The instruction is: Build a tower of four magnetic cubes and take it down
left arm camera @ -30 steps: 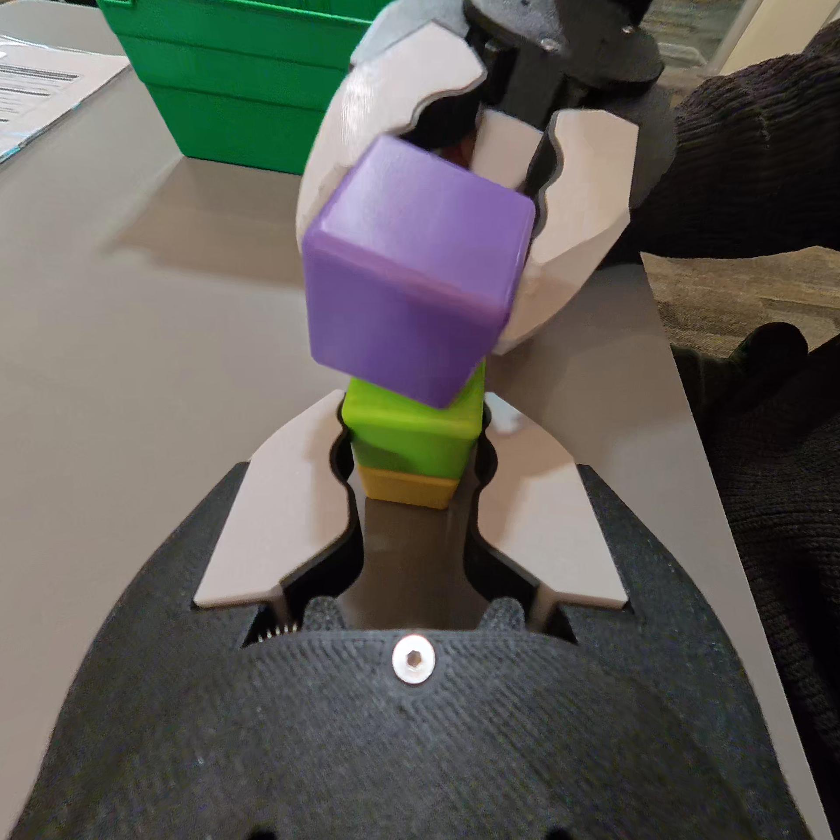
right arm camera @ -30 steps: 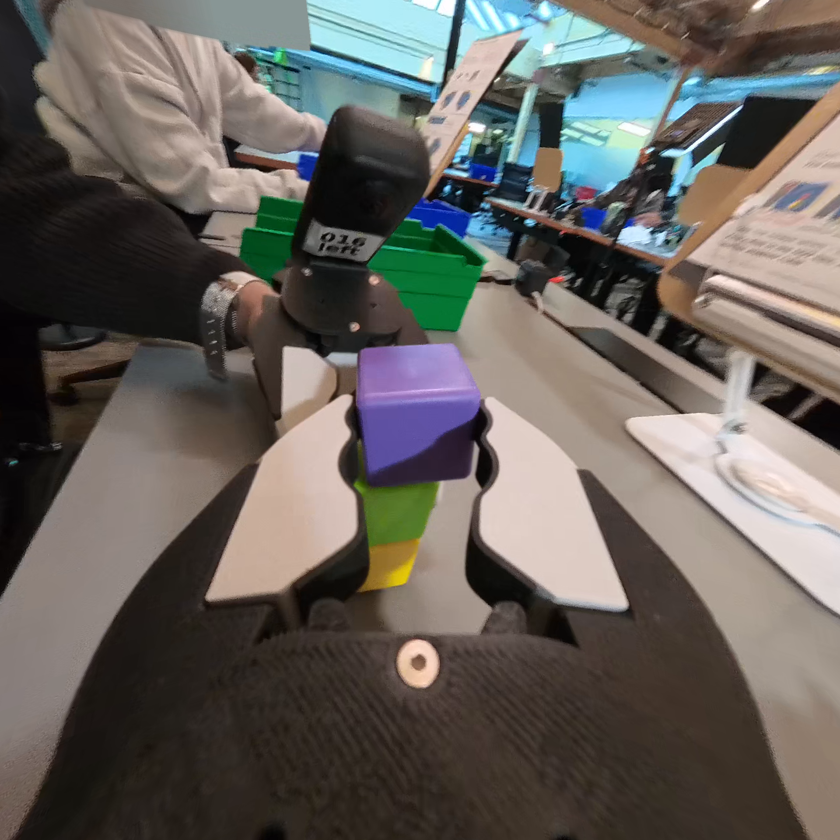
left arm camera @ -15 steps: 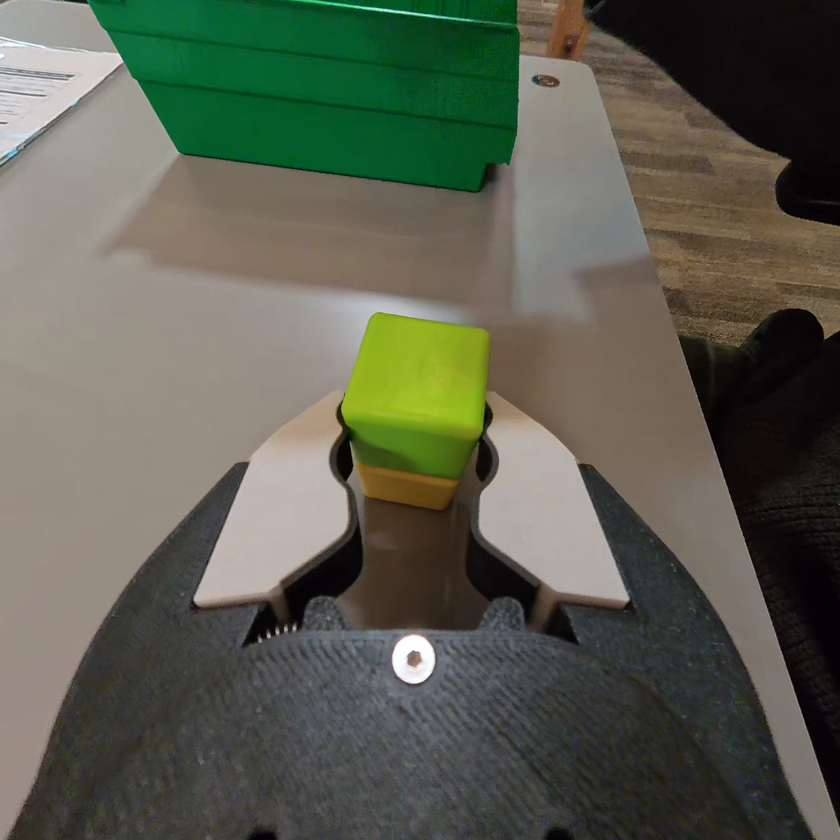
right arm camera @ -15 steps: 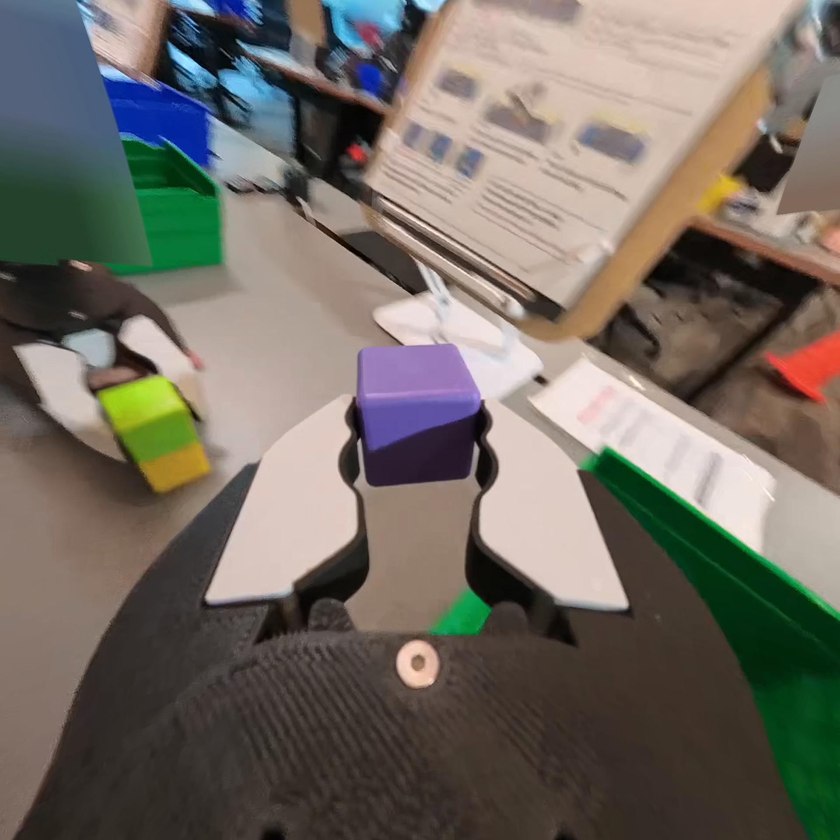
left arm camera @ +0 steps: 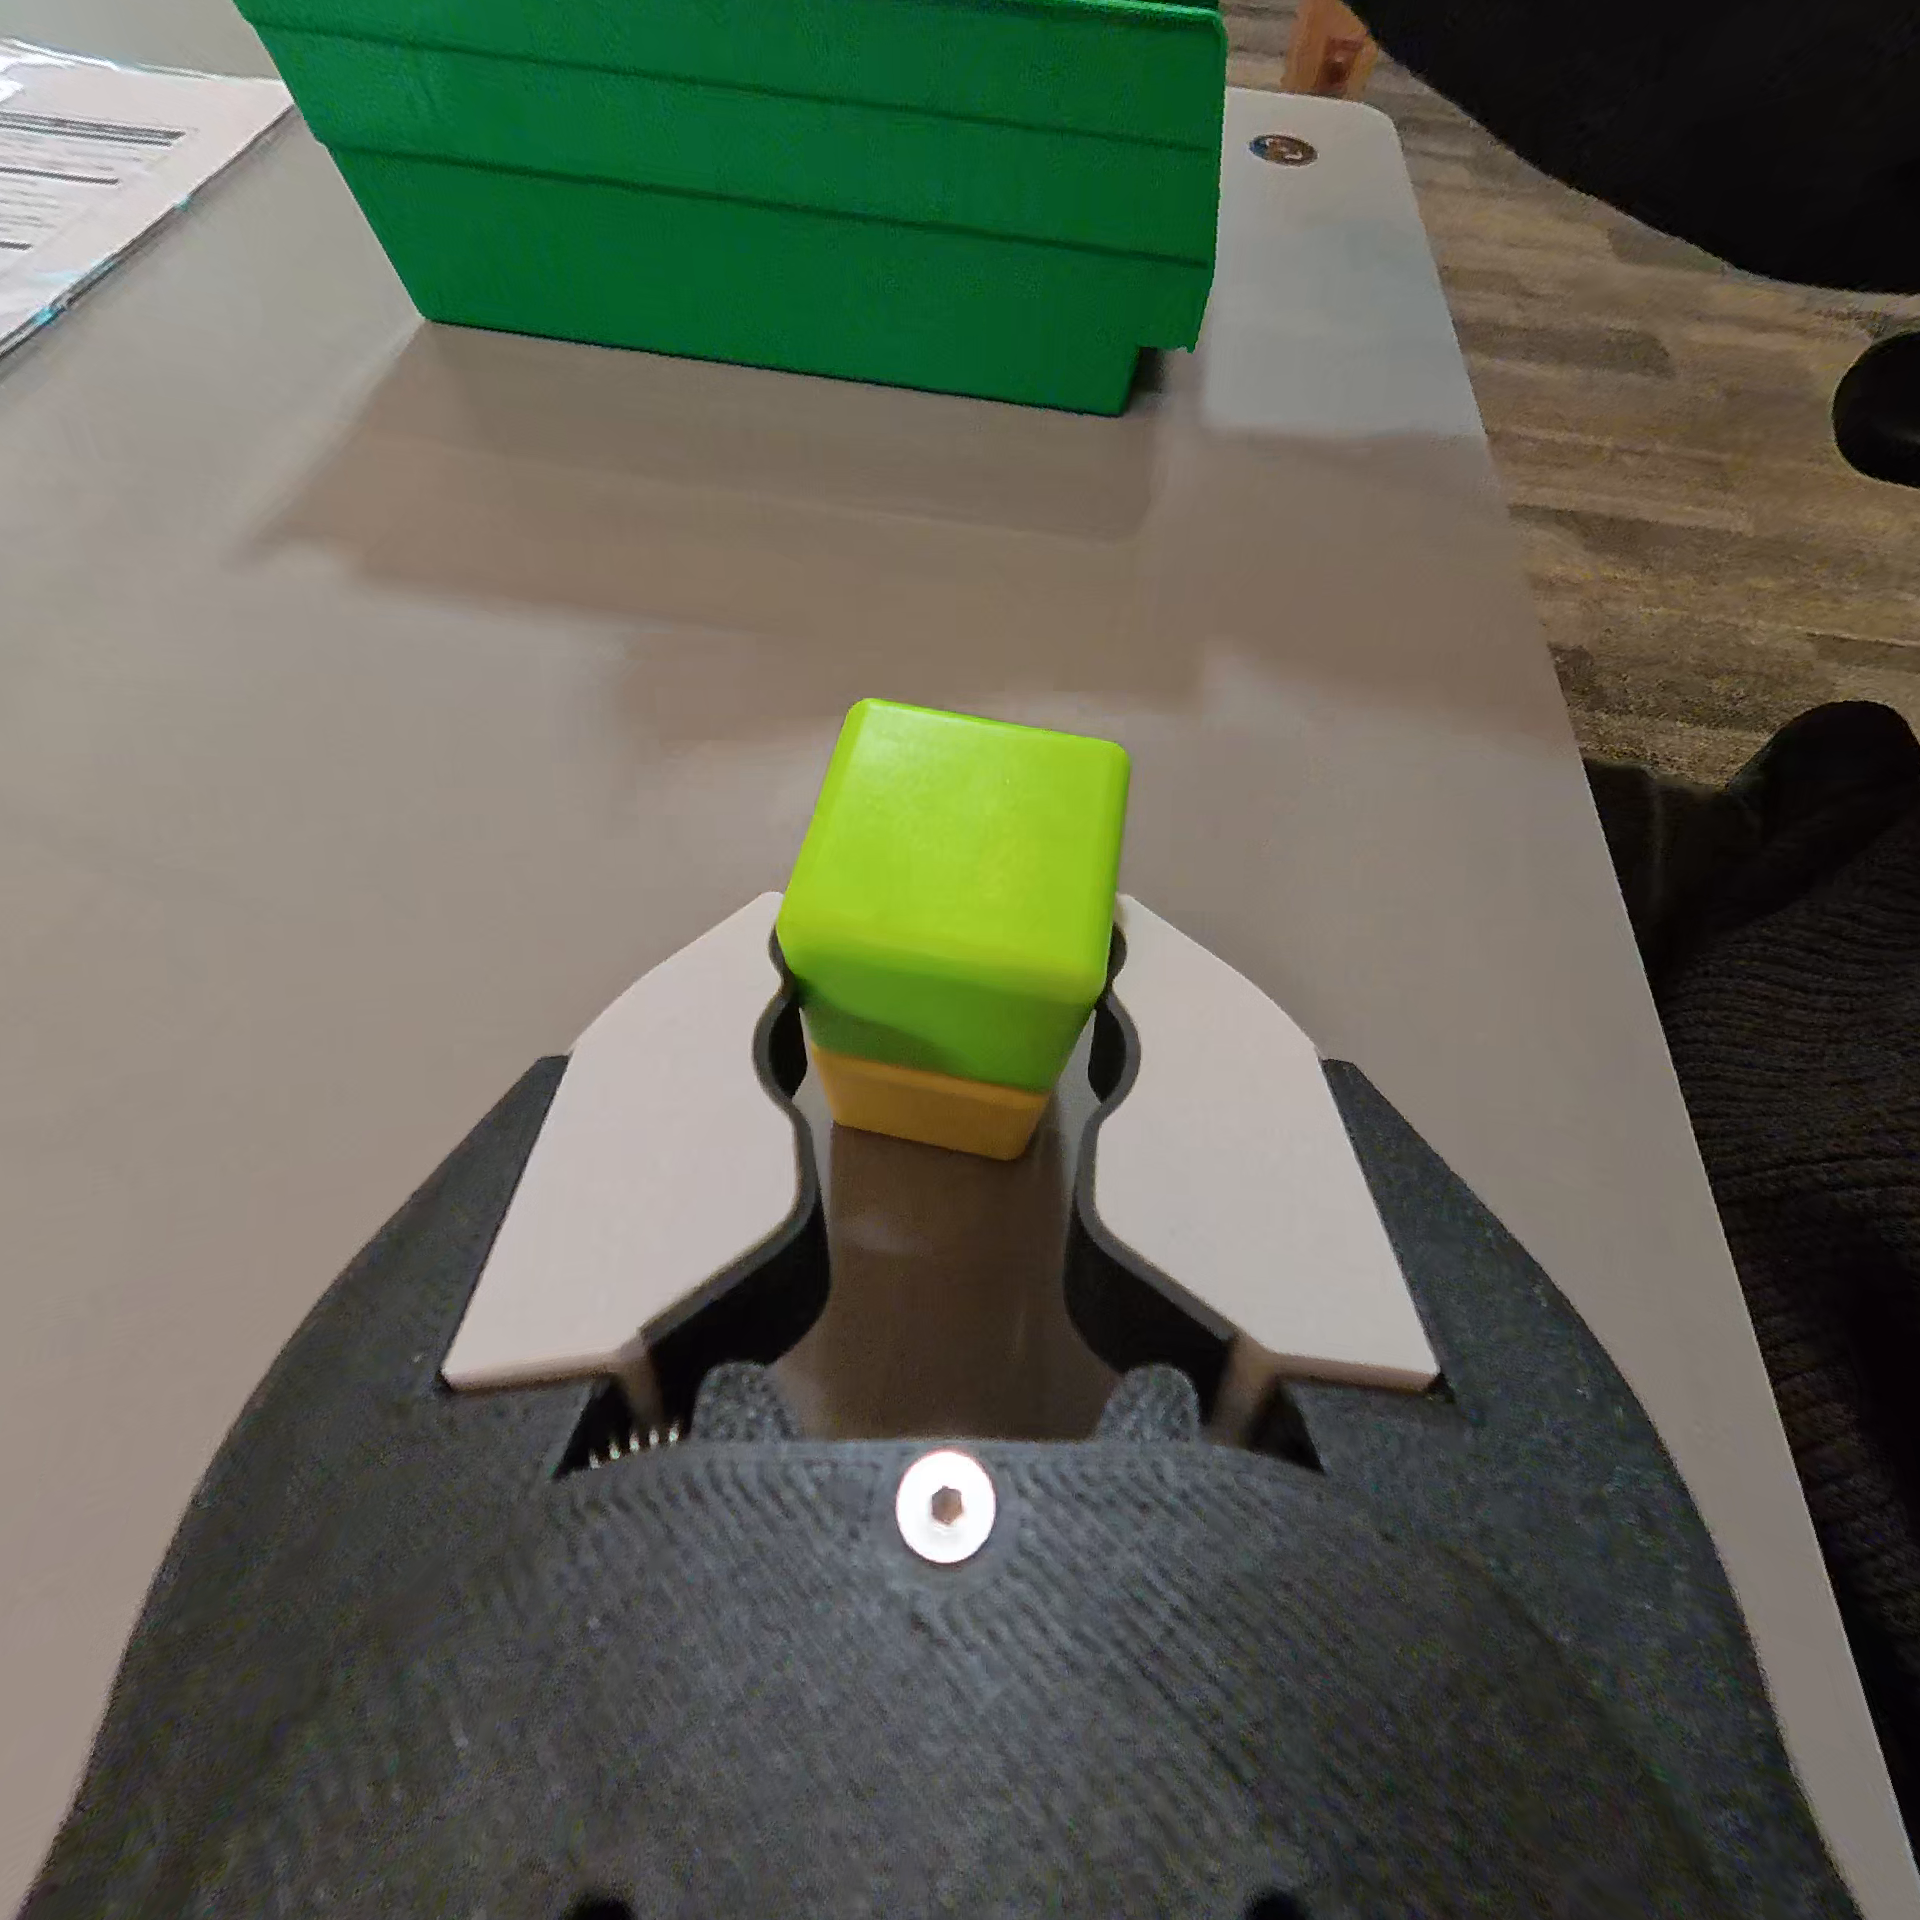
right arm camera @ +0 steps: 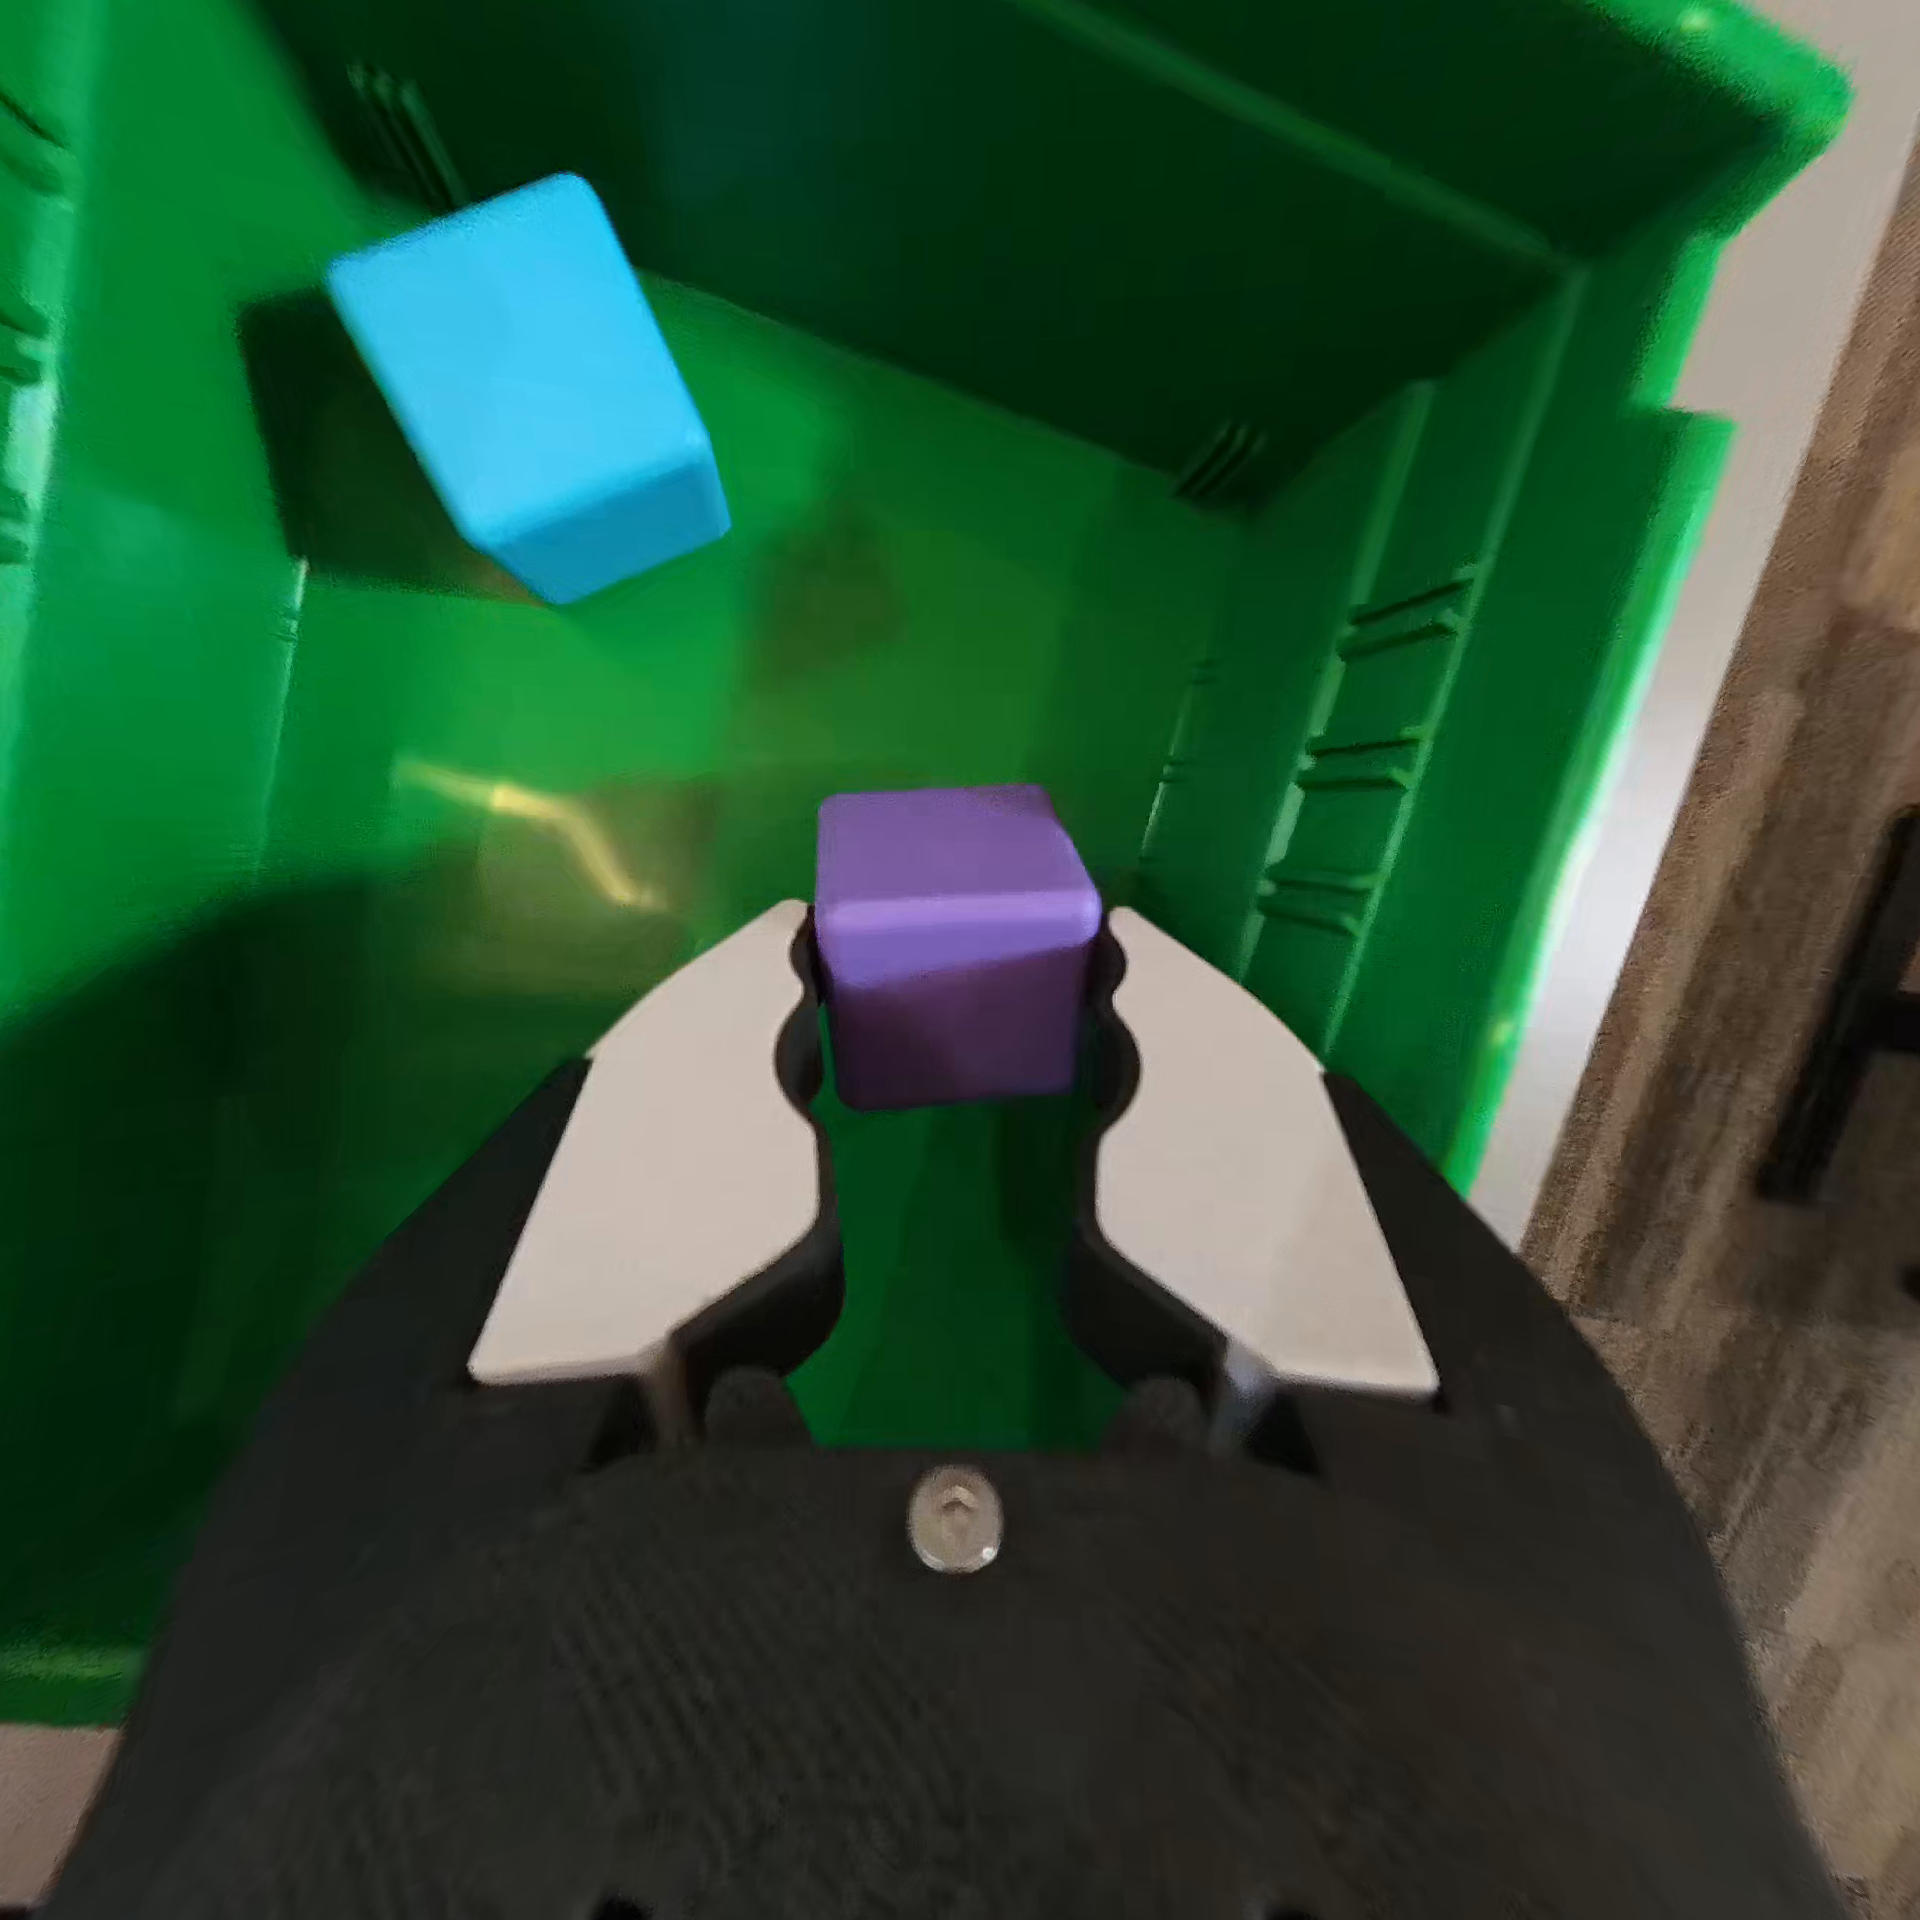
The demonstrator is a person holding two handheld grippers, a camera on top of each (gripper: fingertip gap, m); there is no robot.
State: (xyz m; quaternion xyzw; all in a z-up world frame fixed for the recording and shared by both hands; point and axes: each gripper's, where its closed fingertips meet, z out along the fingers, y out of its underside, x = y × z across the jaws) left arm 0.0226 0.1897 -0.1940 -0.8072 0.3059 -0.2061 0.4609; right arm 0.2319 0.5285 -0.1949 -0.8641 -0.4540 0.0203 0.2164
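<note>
Grey tabletop, green bin at 12 o'clock. Left gripper clamps the lime cube atop a yellow cube; right gripper — above the bin interior — grips a purple cube, blue cube at 10 o'clock.

Grey table, printed sheet at its far-left corner, wood-pattern floor alongside, dark knitted garment at right.

Grey table: green bin at far end; printed sheet far left; yellow cube near front.
</note>
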